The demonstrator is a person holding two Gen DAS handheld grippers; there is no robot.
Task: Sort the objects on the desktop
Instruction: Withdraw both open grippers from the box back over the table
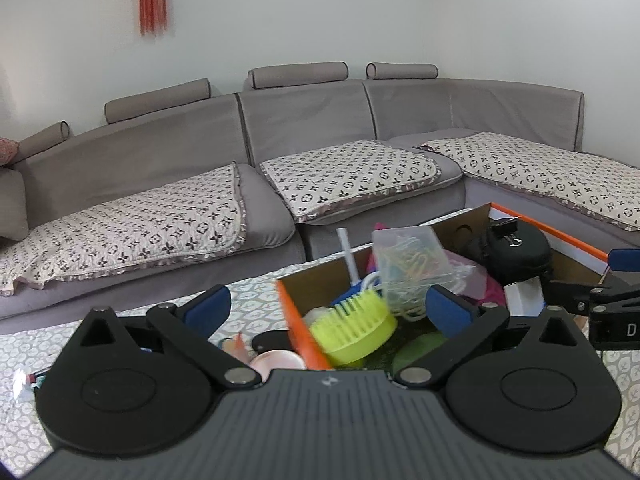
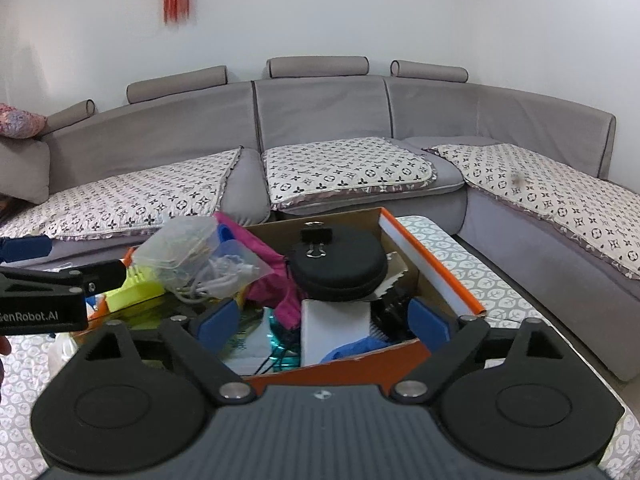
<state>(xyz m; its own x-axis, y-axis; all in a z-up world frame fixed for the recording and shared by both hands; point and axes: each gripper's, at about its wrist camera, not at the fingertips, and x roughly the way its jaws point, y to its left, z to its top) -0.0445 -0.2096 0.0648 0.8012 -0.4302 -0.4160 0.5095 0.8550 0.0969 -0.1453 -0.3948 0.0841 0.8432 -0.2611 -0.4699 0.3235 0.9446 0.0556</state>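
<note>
1. Grey sofa (image 2: 320,120) along the wall, behind a table under a leaf-print cloth (image 2: 460,264).
2. Orange cardboard box (image 2: 436,276) on that table, heaped full.
3. Left gripper (image 1: 326,306) spread wide over the box's left wall, nothing held; right gripper (image 2: 328,320) equally wide over the near wall, empty.
4. Inside: black round case (image 2: 340,268) at the back, white box (image 2: 334,328) in front.
5. Yellow-green brush (image 1: 352,328) at the left end, clear paperclip box (image 1: 412,256) above it.
6. Black binder clip (image 2: 316,240) atop the case.
</note>
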